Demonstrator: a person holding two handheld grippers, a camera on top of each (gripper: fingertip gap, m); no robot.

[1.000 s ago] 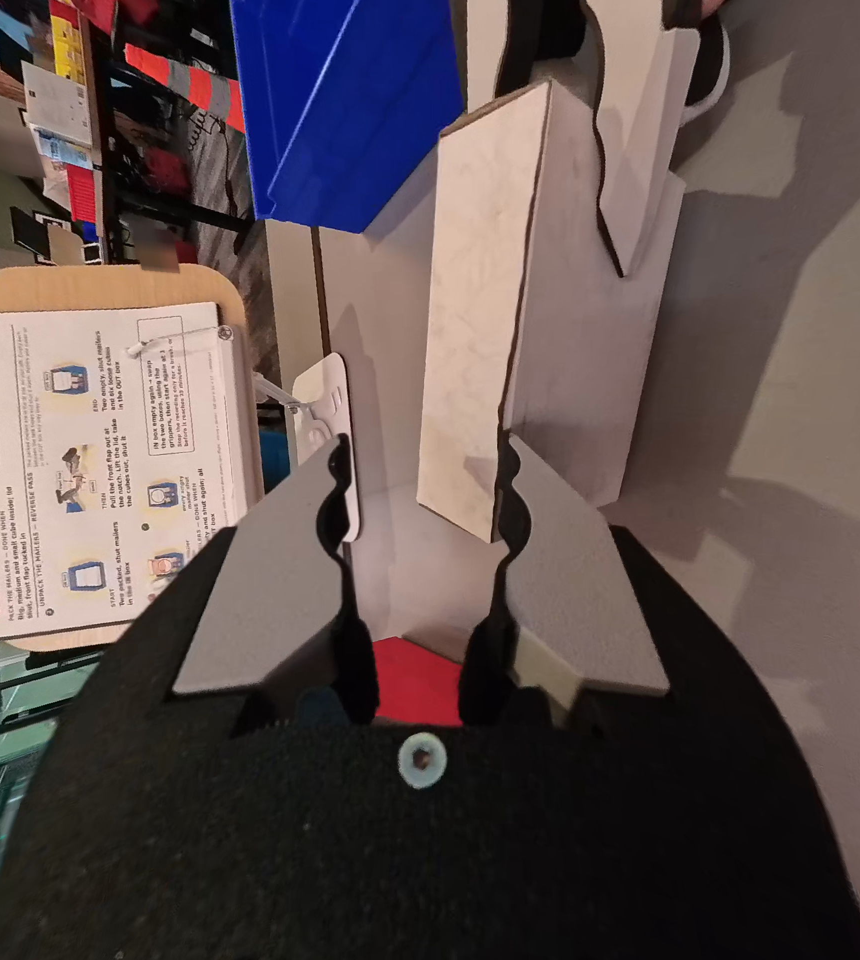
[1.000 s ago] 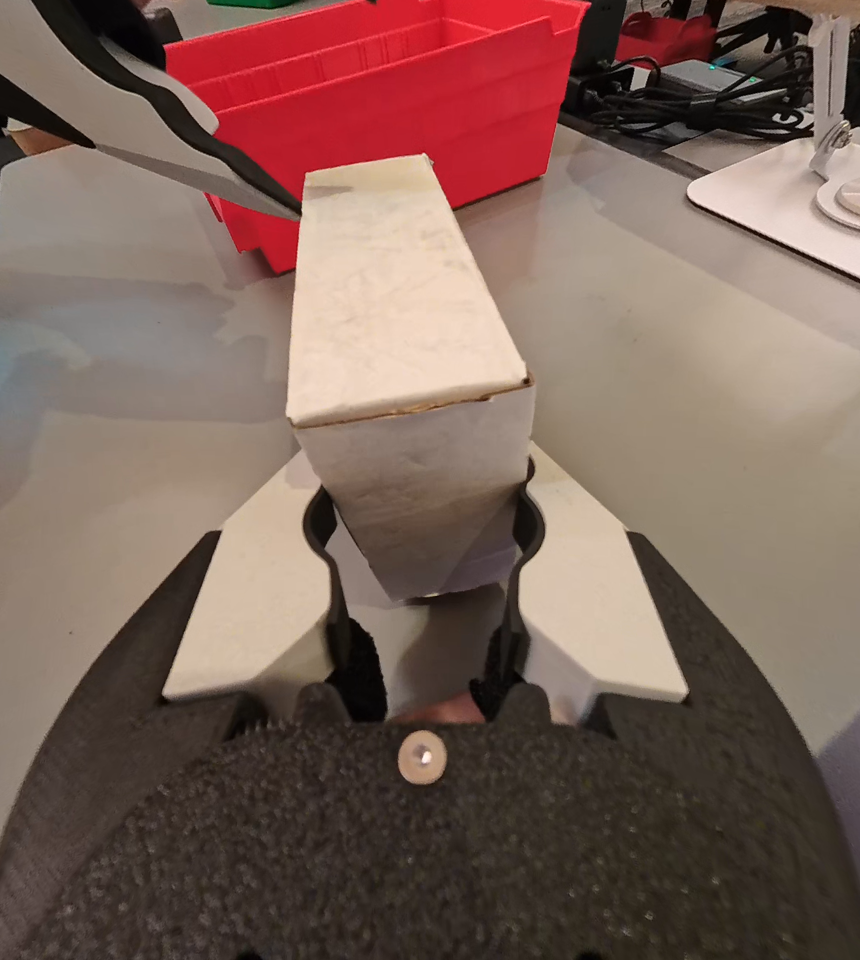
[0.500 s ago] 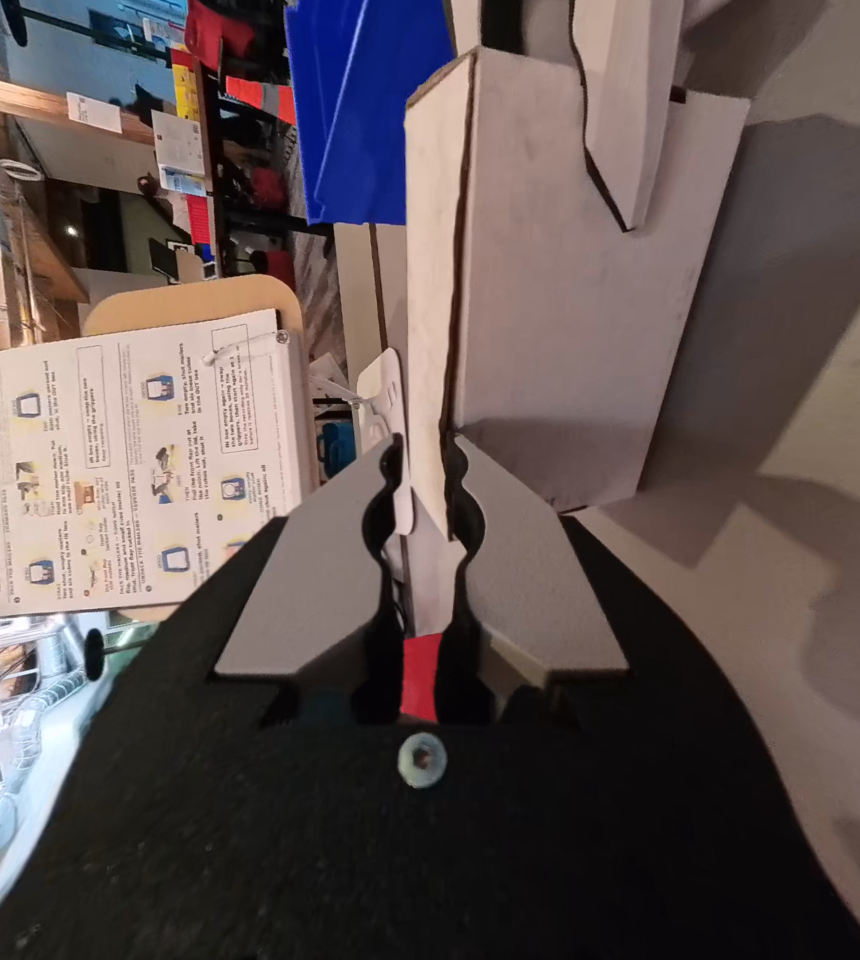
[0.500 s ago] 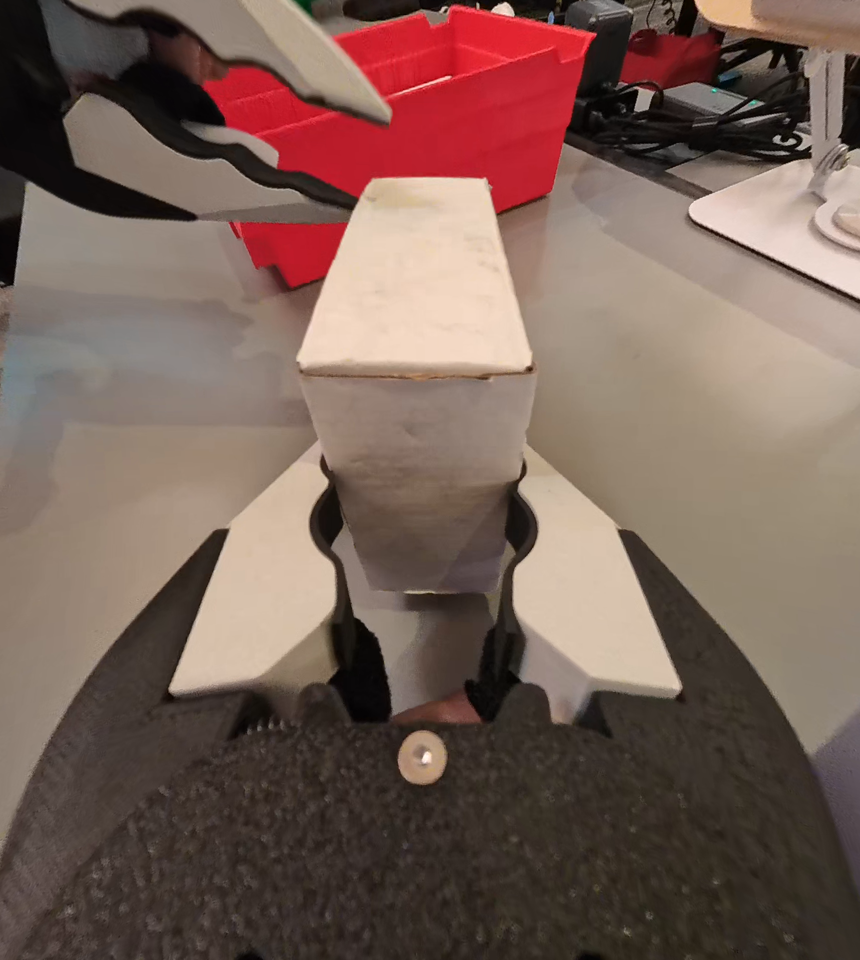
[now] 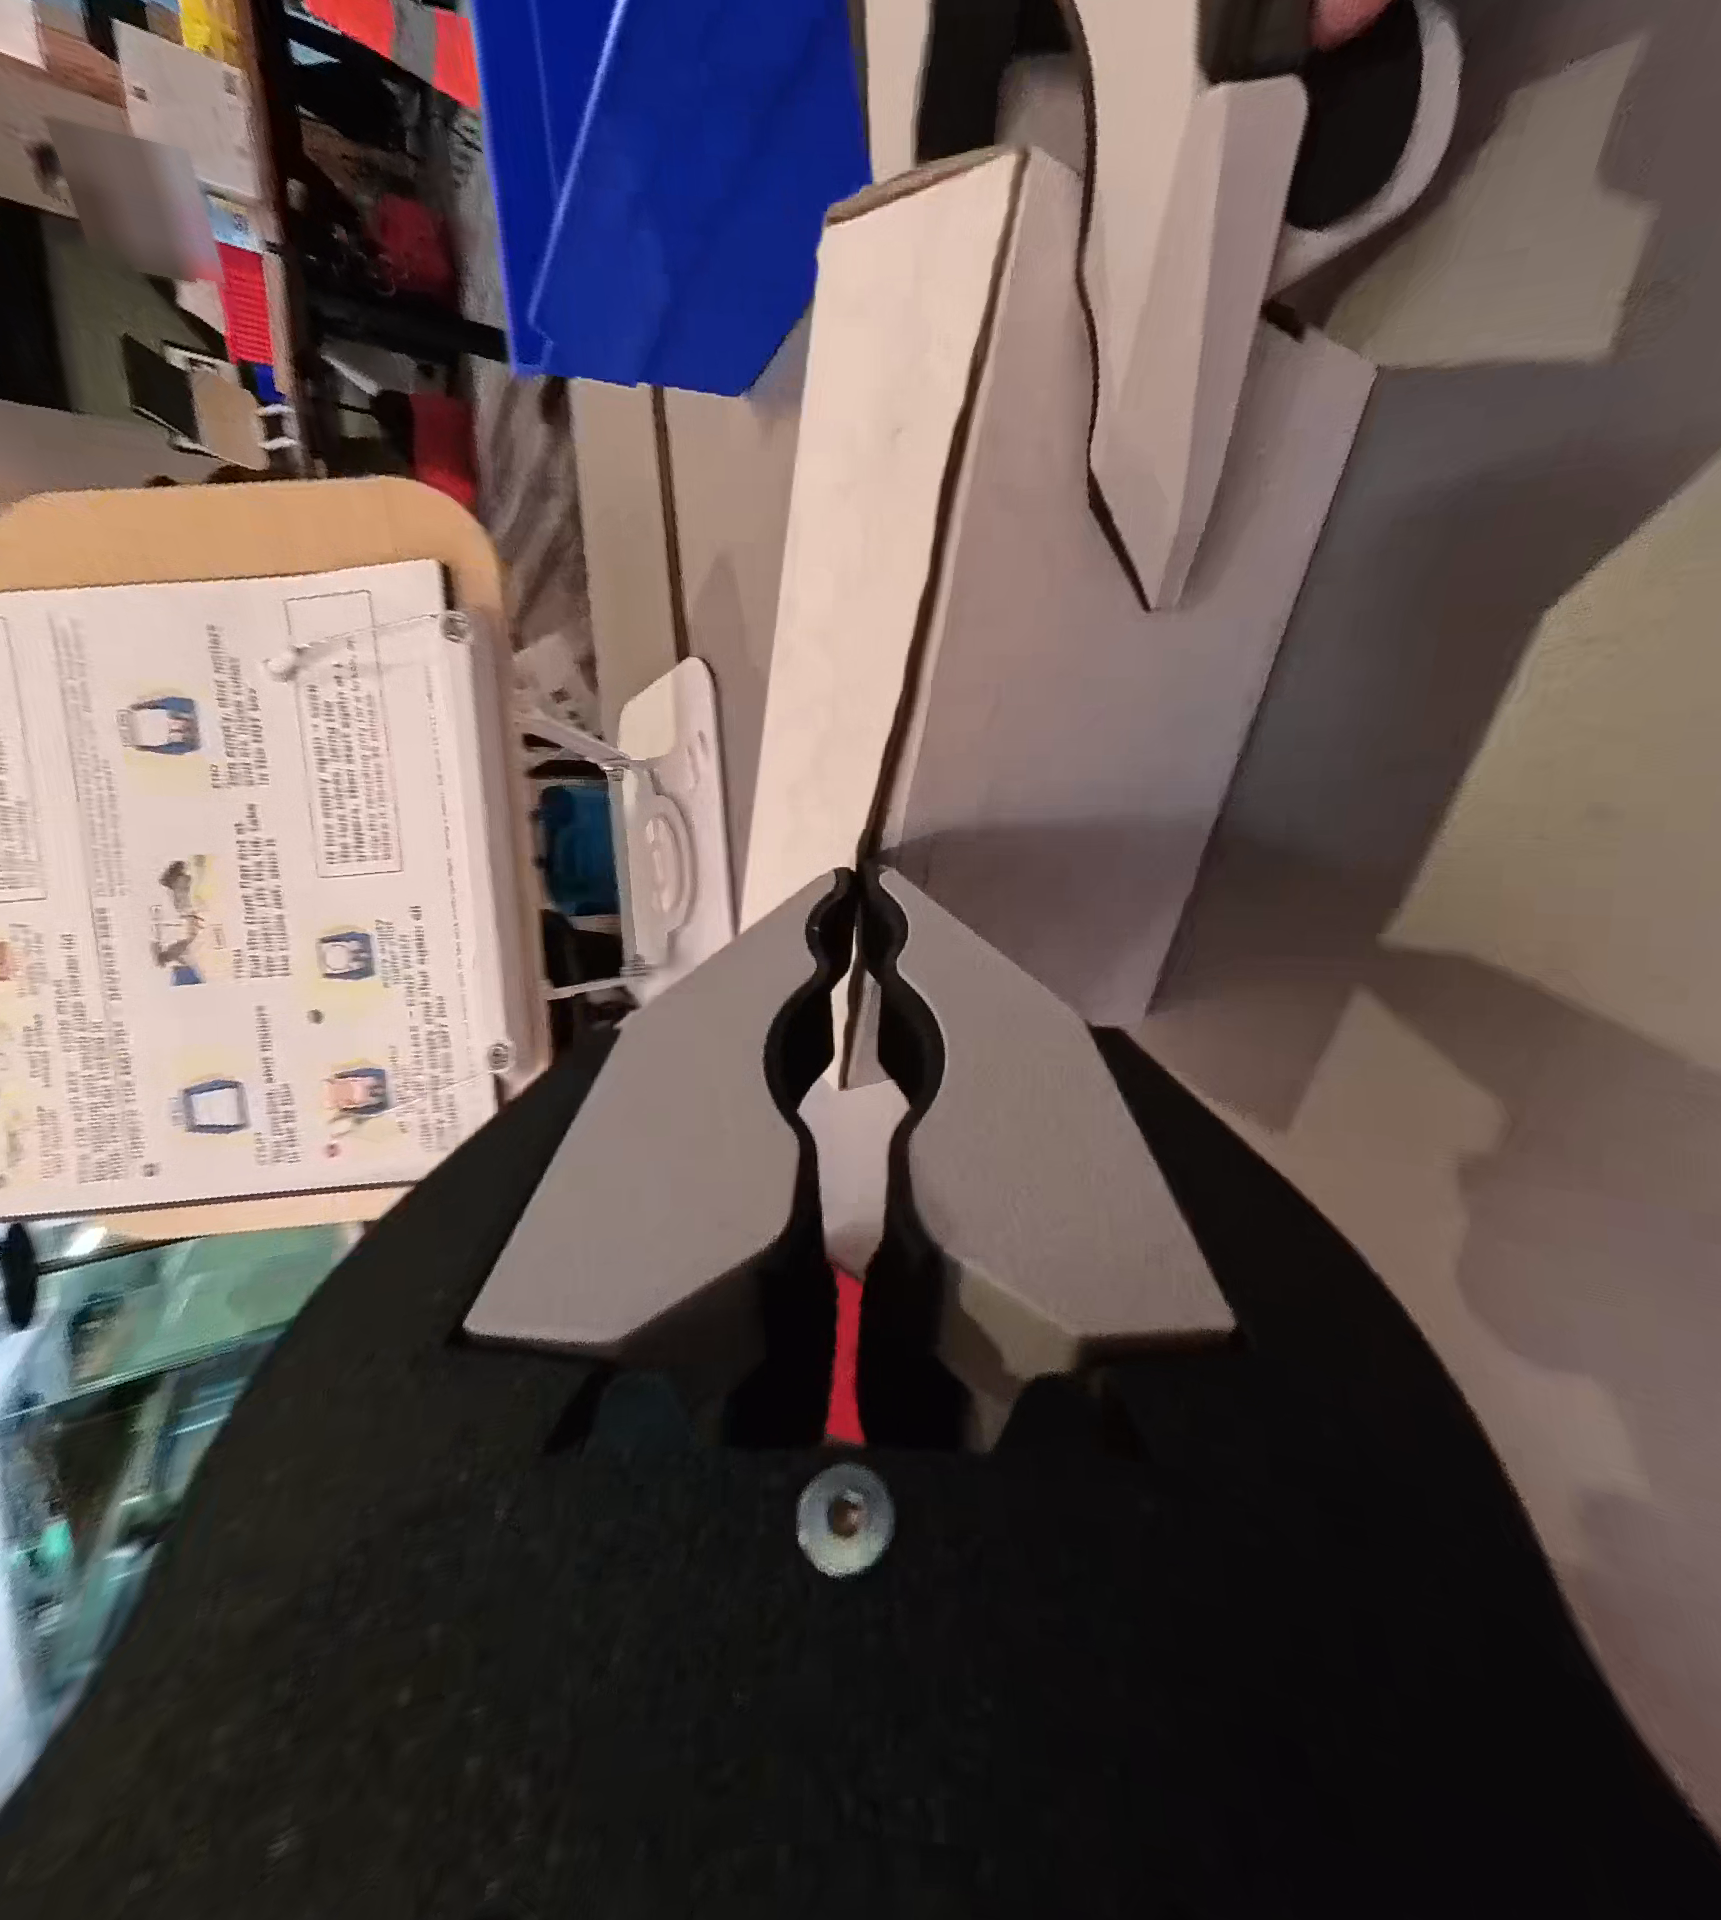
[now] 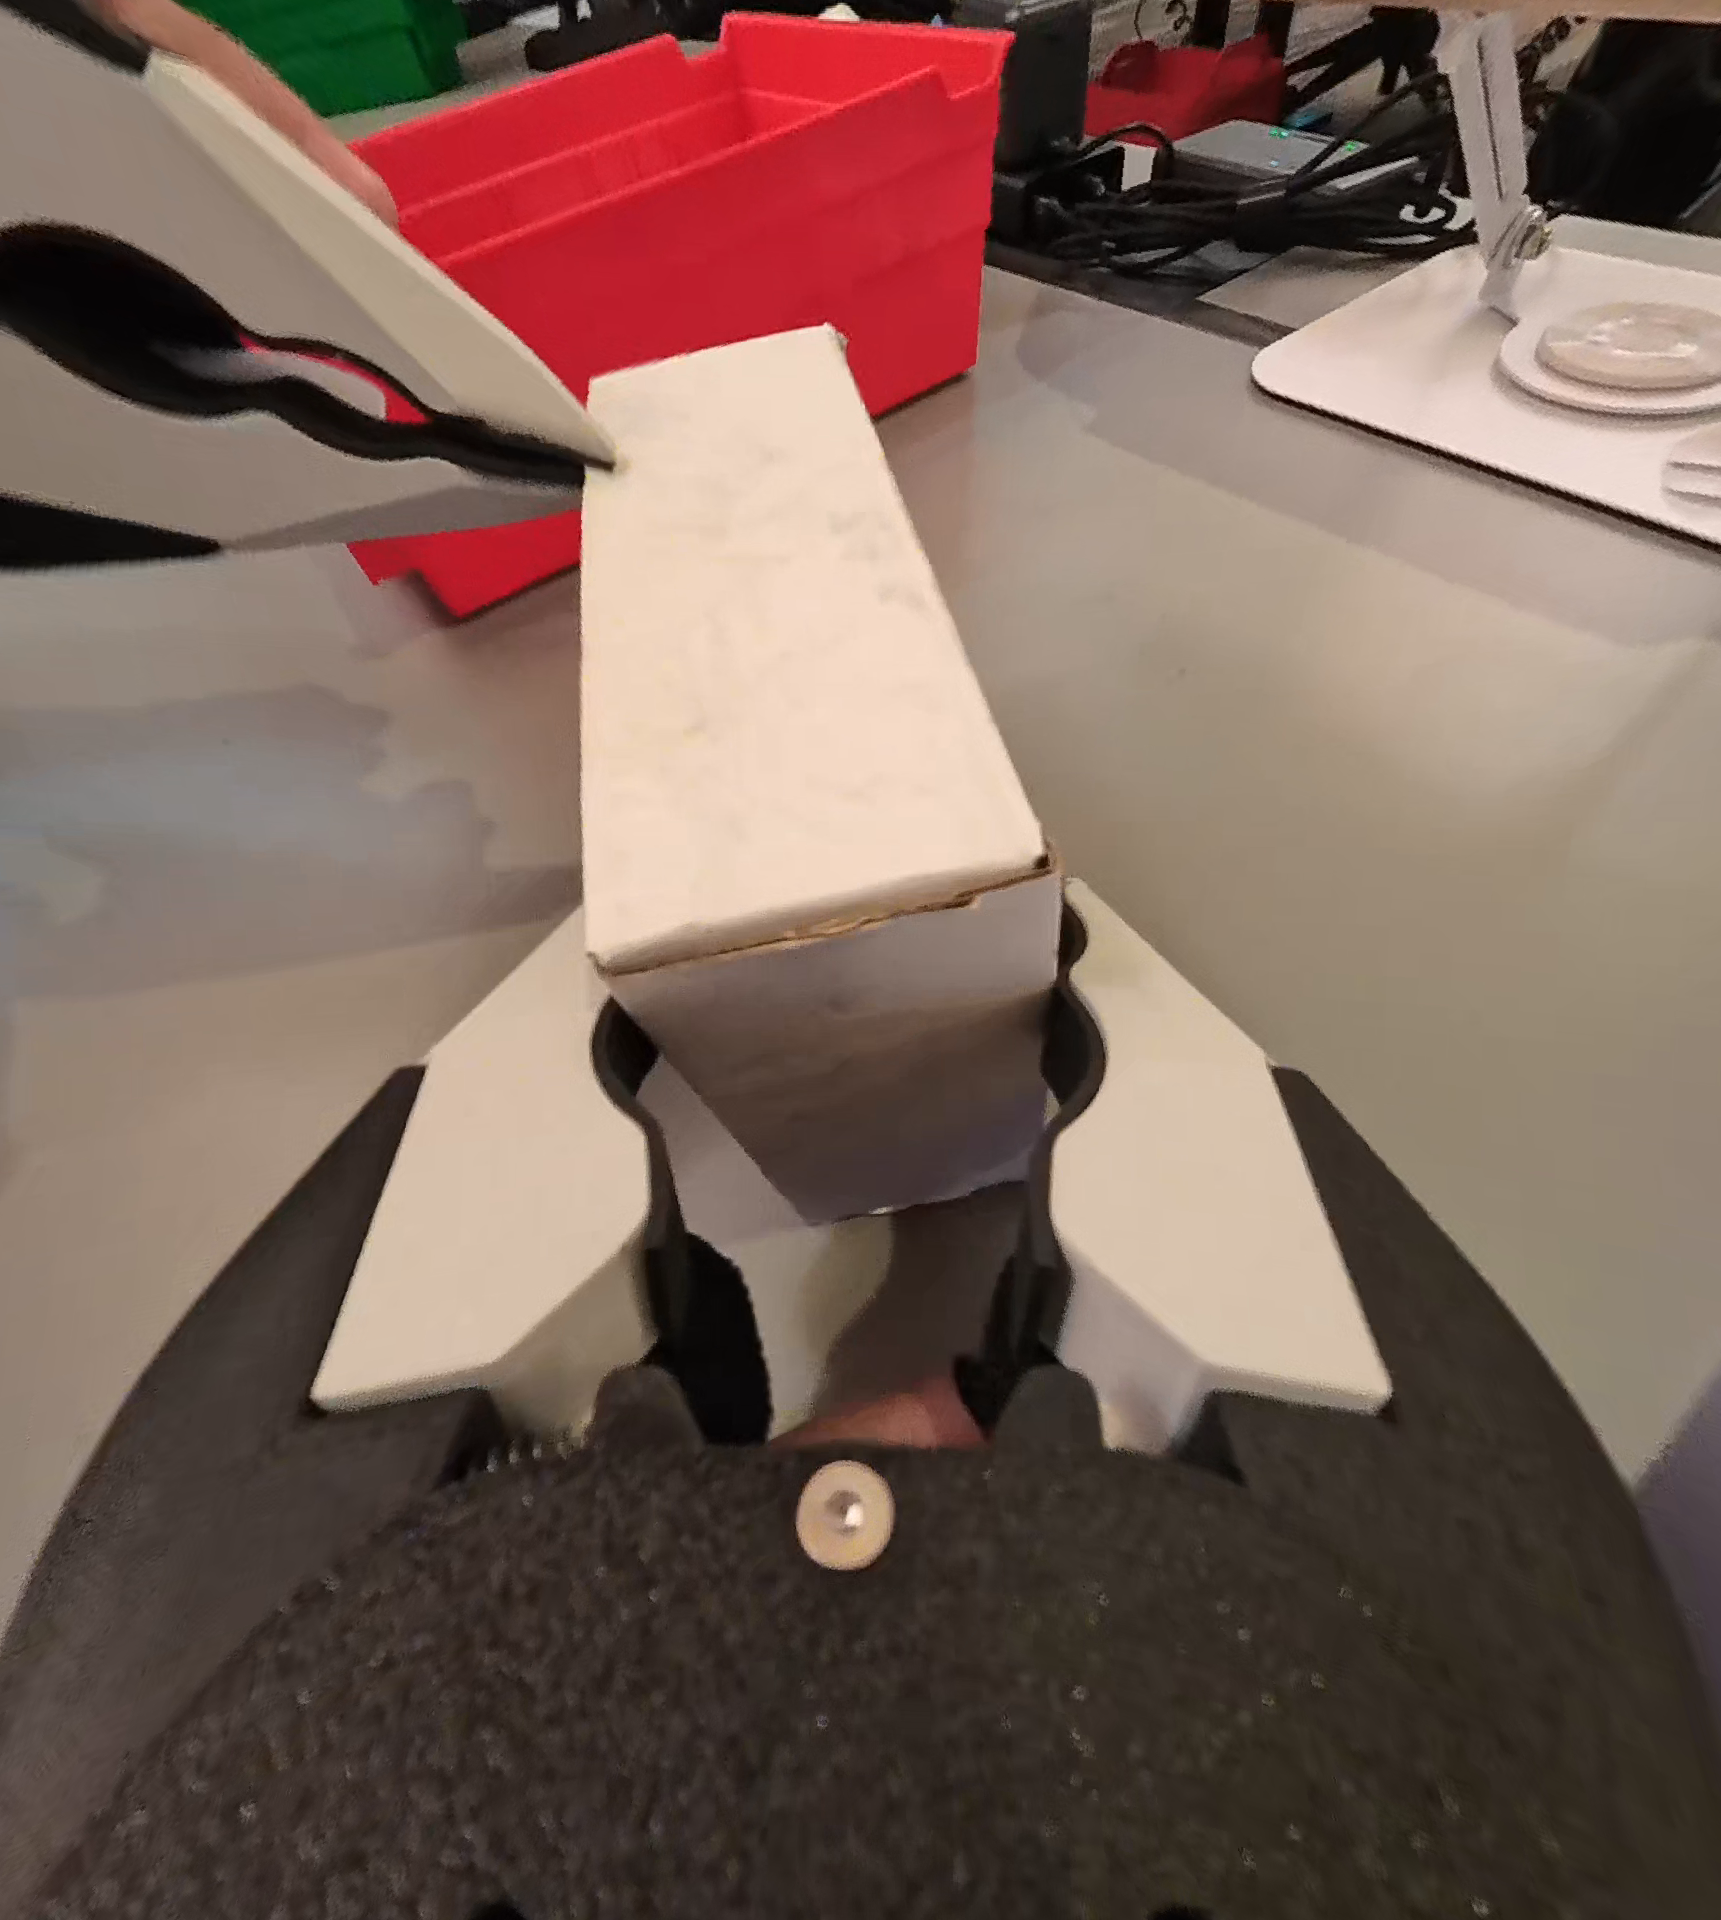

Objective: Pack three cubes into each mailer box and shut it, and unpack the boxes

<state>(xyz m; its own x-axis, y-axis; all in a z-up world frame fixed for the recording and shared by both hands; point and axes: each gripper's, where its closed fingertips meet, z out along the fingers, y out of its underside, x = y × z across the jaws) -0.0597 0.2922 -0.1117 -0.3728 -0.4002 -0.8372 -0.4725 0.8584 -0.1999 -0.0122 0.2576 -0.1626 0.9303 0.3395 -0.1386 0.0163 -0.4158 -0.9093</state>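
Note:
A white mailer box (image 6: 783, 707) stands on its narrow side on the grey table (image 6: 1407, 831), closed. My right gripper (image 6: 825, 914) is shut on its near end, one finger on each broad face. My left gripper (image 5: 856, 888) is shut on a thin cardboard flap edge at the box's (image 5: 1064, 644) far end. The left gripper also shows in the right wrist view (image 6: 591, 468), pinching the box's far top corner. A finger of the right gripper (image 5: 1178, 395) shows against the box in the left wrist view. No cubes are in sight.
A red bin (image 6: 731, 239) stands just behind the box. A blue bin (image 5: 669, 177) is beyond its other end. A white stand base (image 6: 1562, 395) and cables lie at the back right. An instruction sheet on a board (image 5: 191, 883) is off to the side.
My left gripper has closed from wide open onto the box's flap edge. The box has turned slightly. My right gripper has kept its hold.

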